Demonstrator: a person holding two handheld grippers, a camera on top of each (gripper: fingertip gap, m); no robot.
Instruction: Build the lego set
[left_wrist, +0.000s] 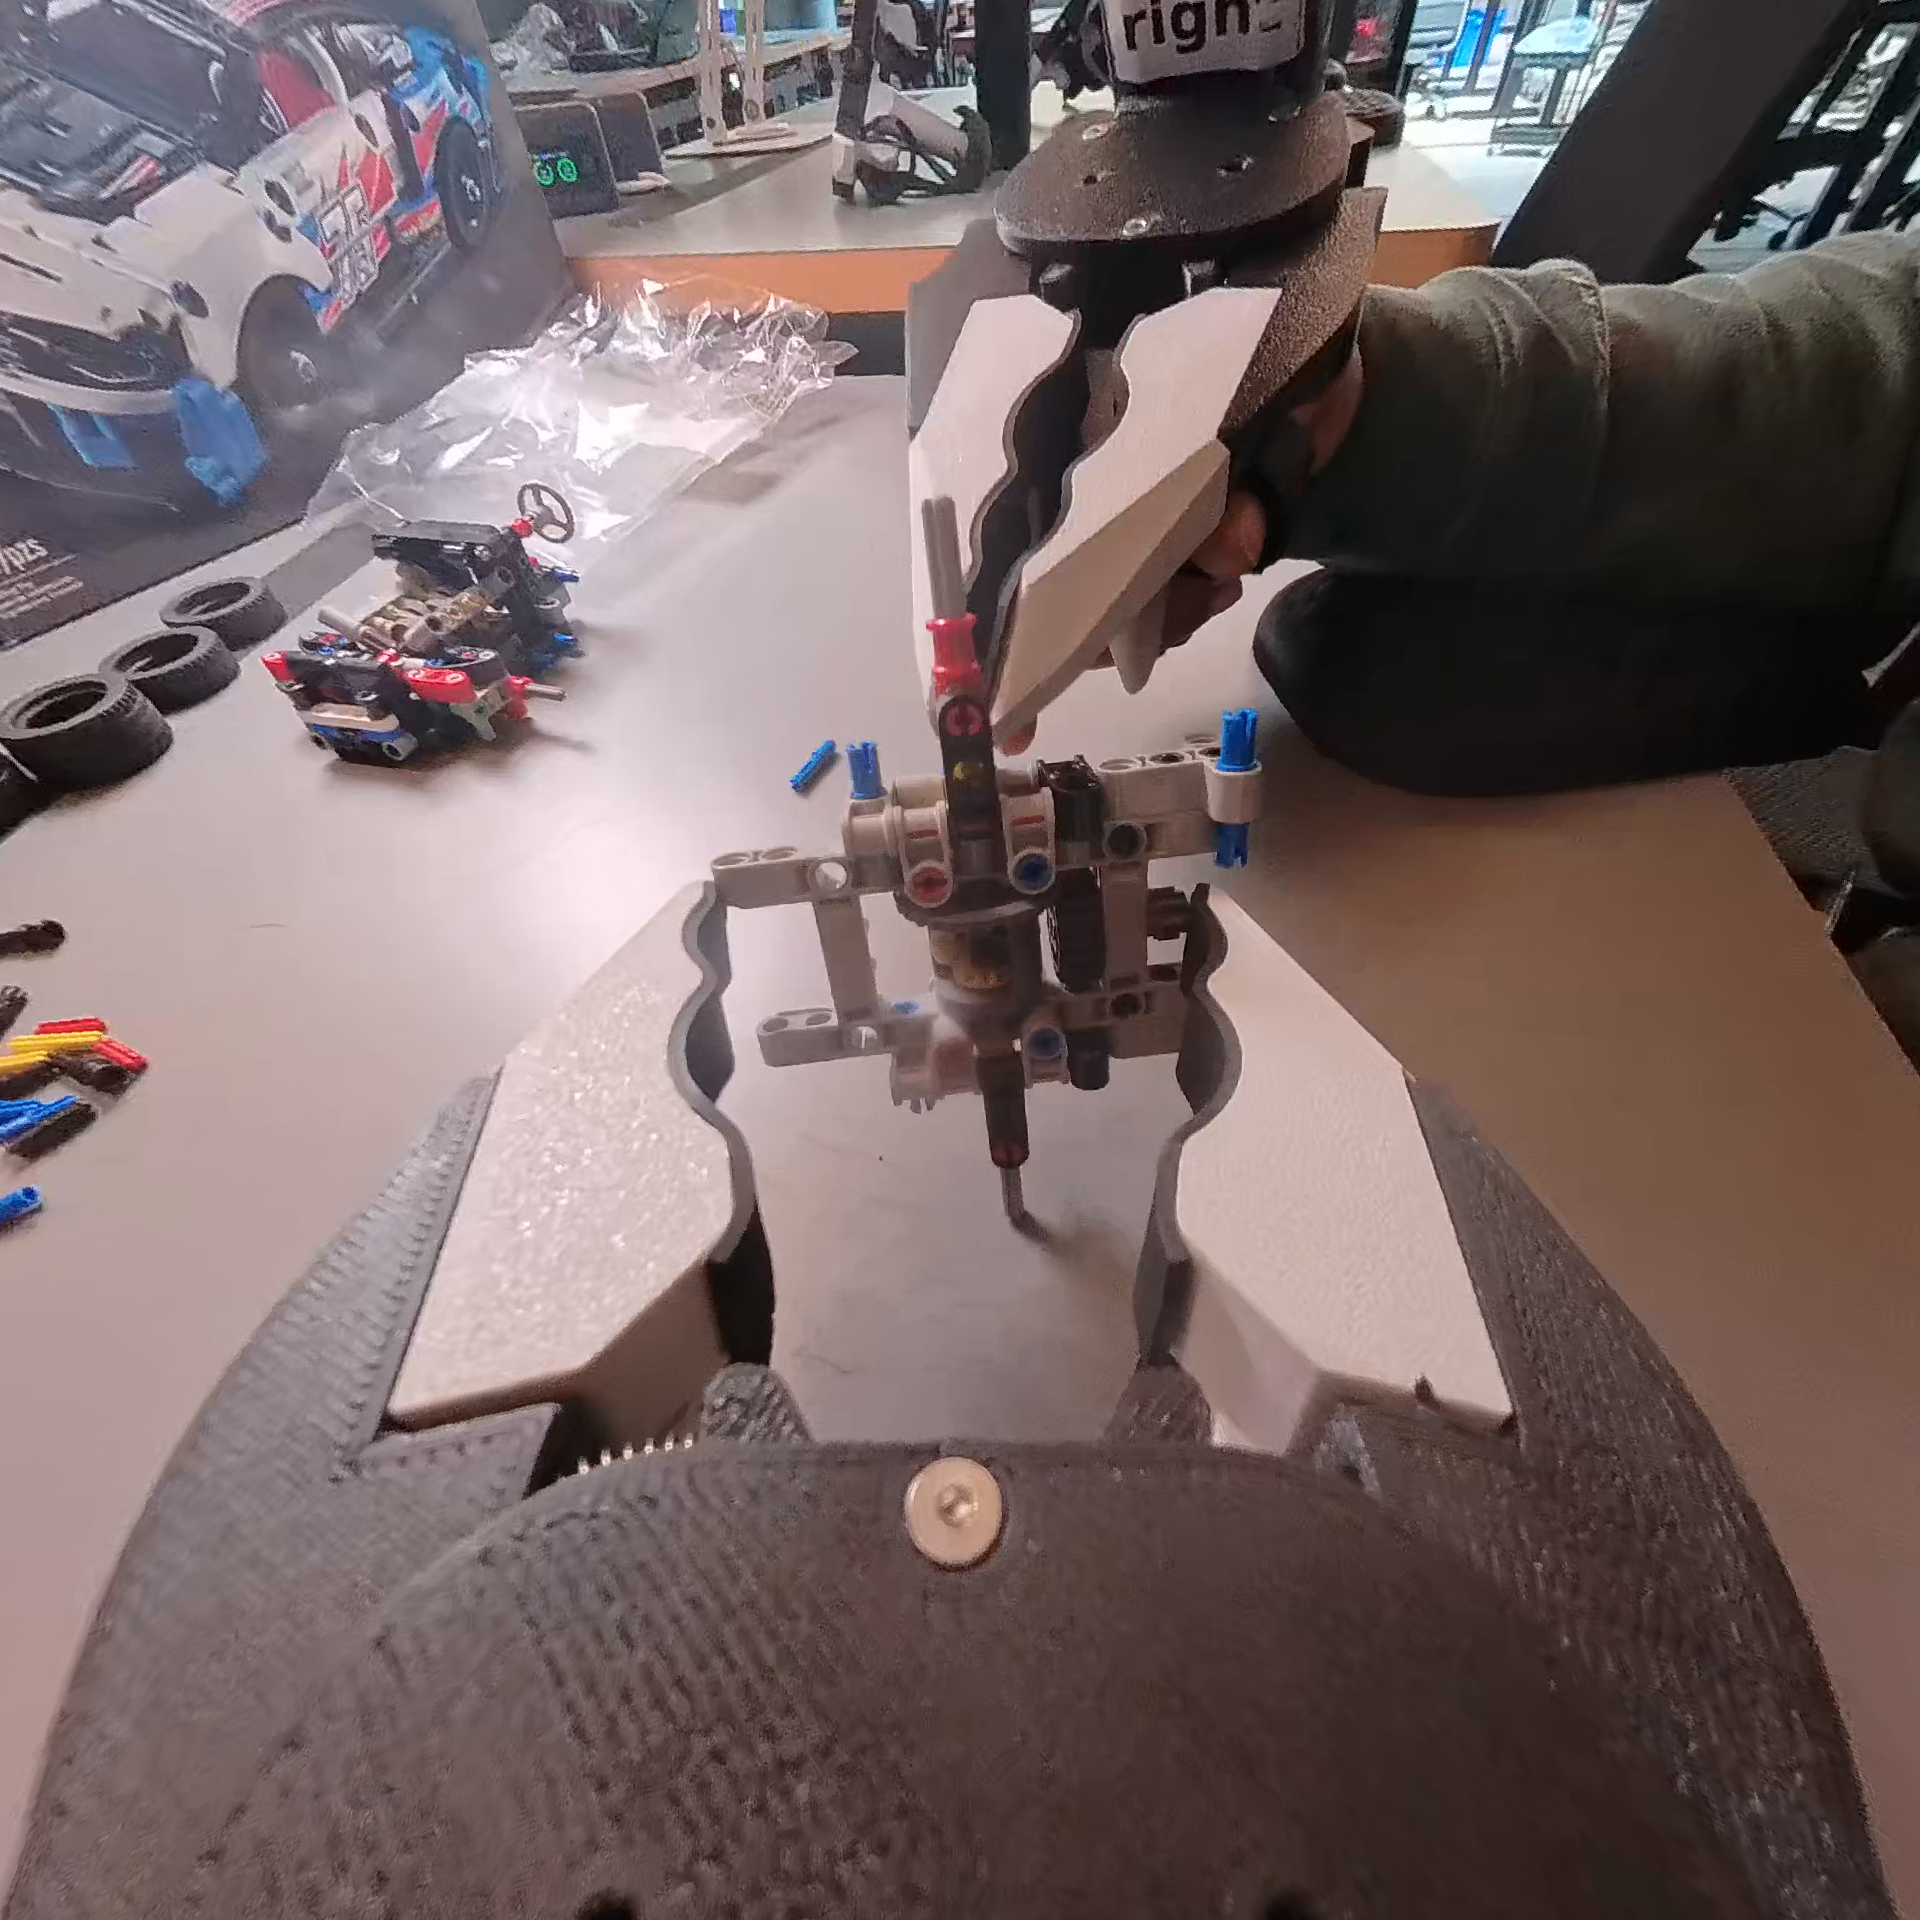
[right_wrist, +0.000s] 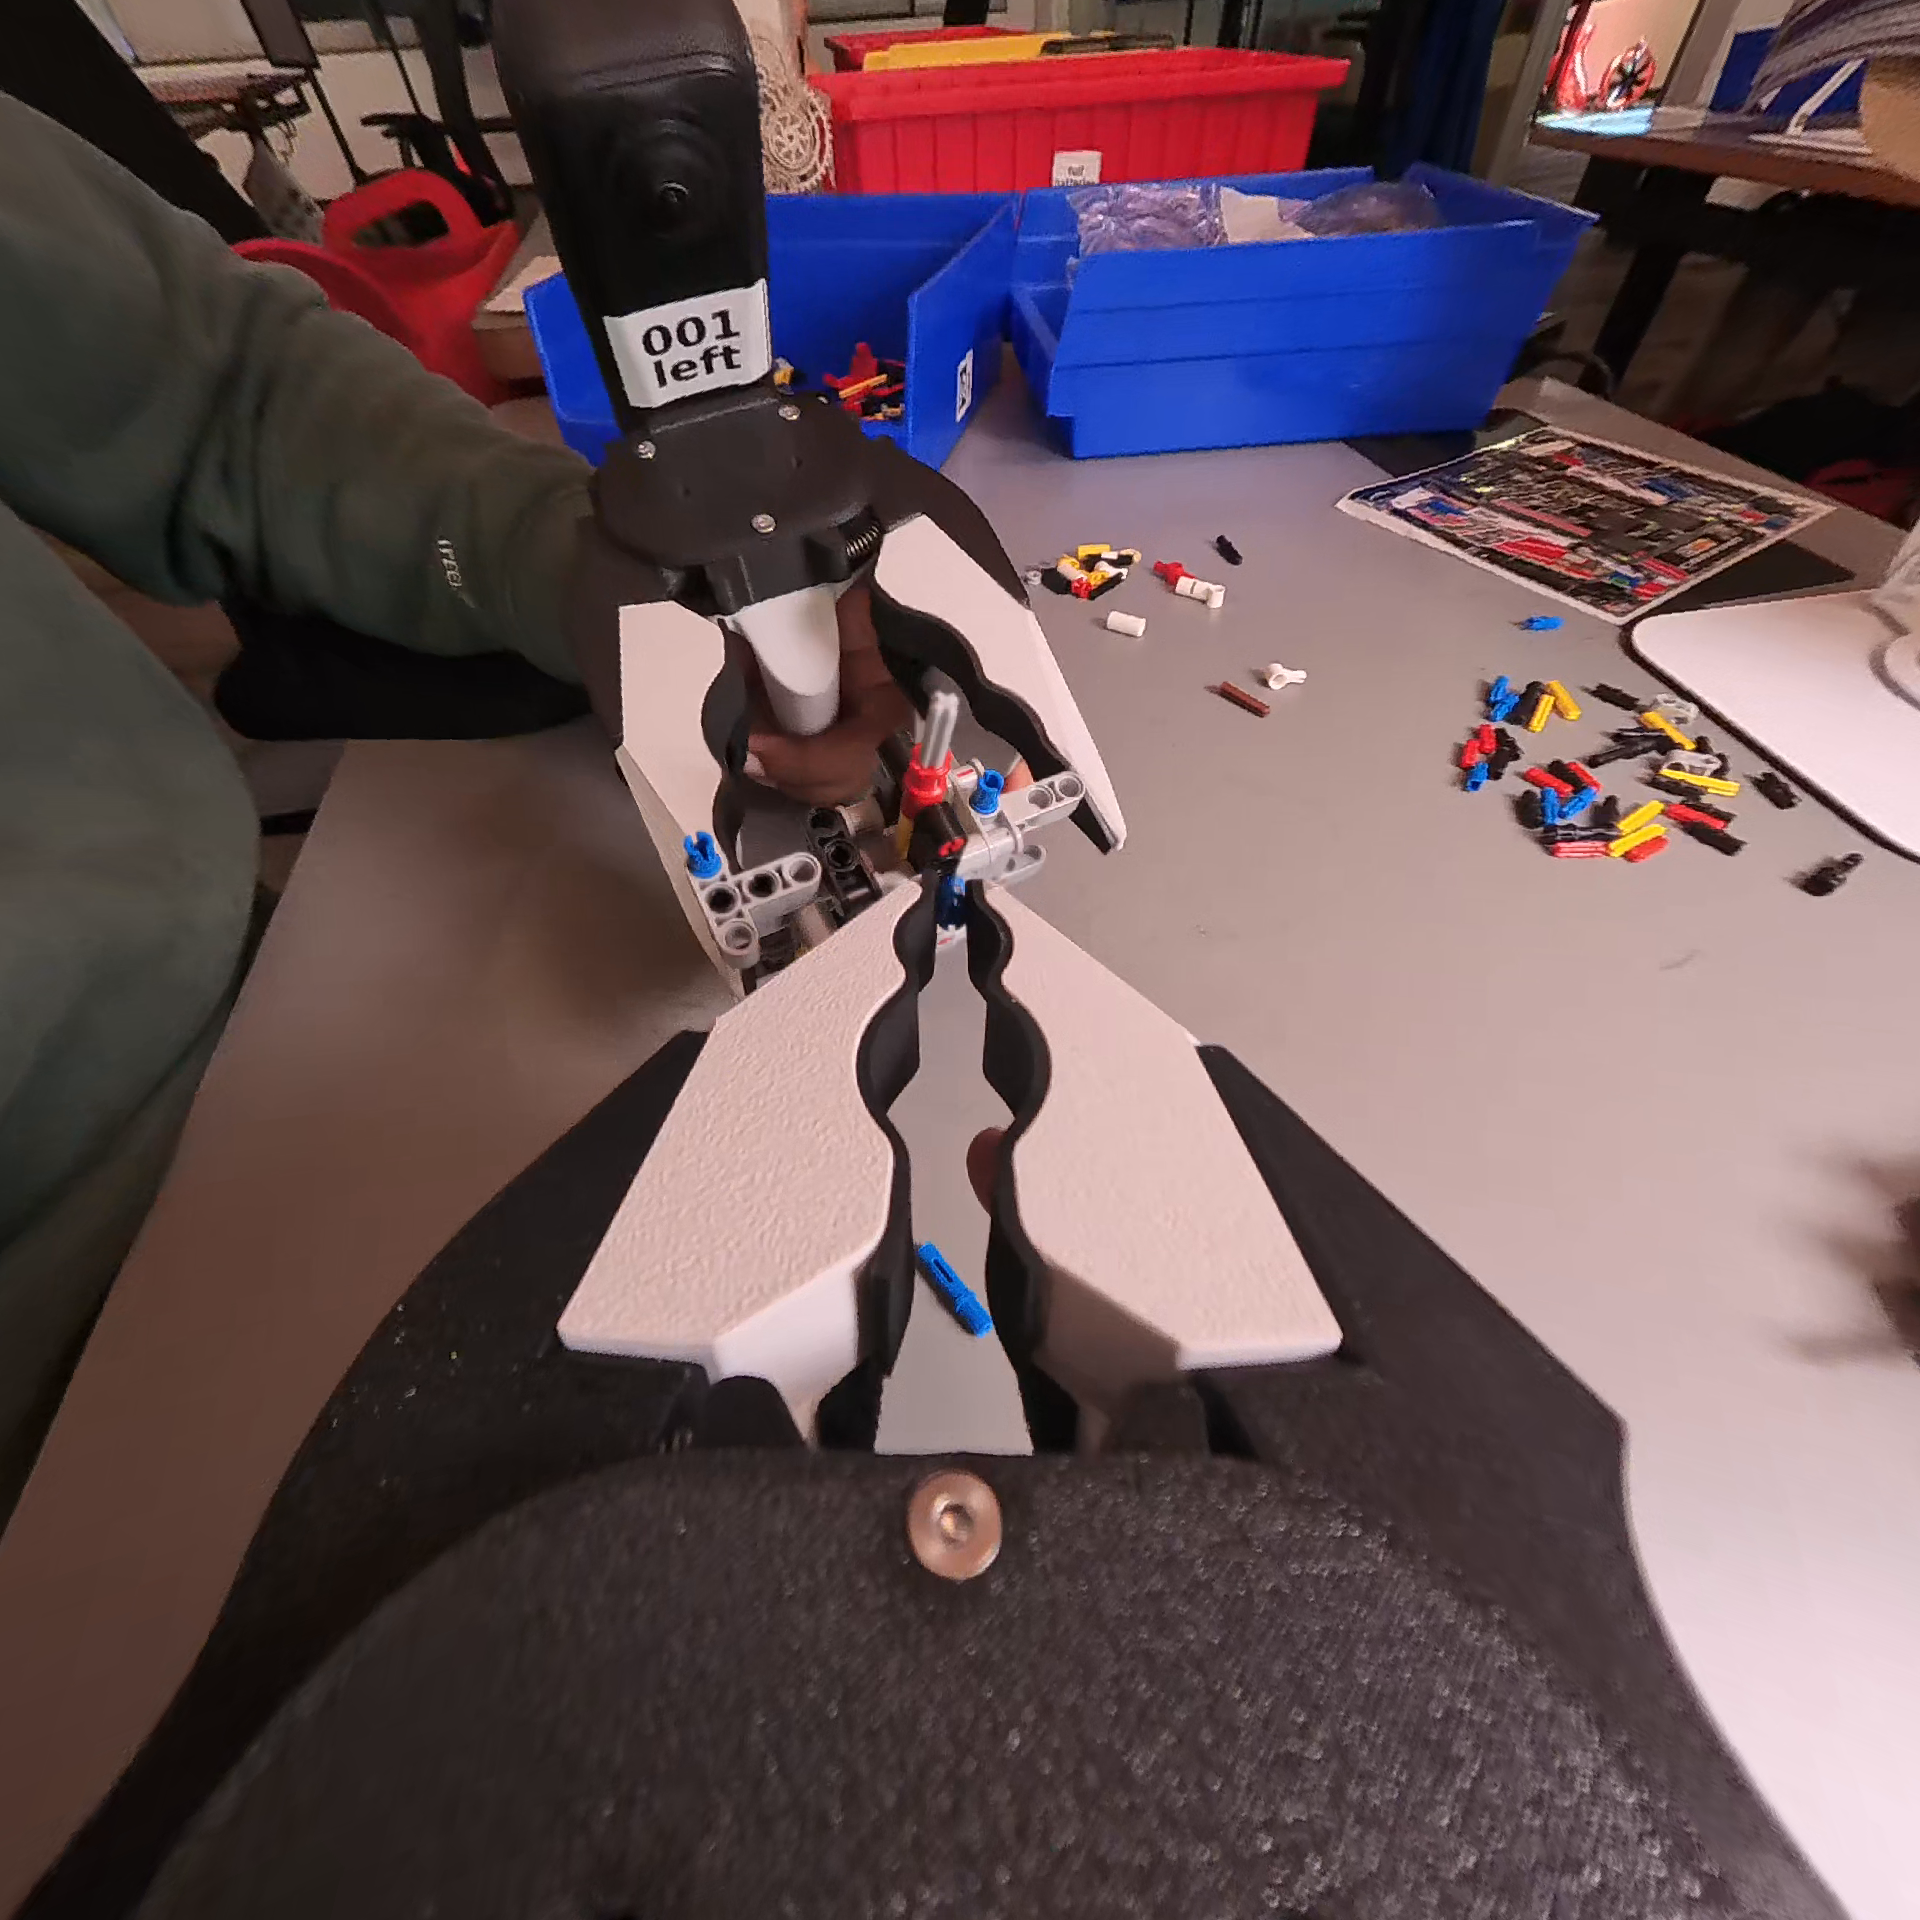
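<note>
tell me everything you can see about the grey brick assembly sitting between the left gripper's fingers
The grey brick assembly is a plastic frame of holed light-grey beams with a black gear column, blue and red pins, and a grey axle with a red bush rising from it. It stands upright on the table, between the left gripper's wide-open fingers. The right gripper's nearly closed fingertips meet its black top link.

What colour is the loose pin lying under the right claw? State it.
Blue pin, clearest in the right wrist view.

Each camera sits close behind its own claw, looking forward and down at the pale grey surface. They face each other, sharing the grey, black and blue brick assembly at twelve o'clock.
</note>
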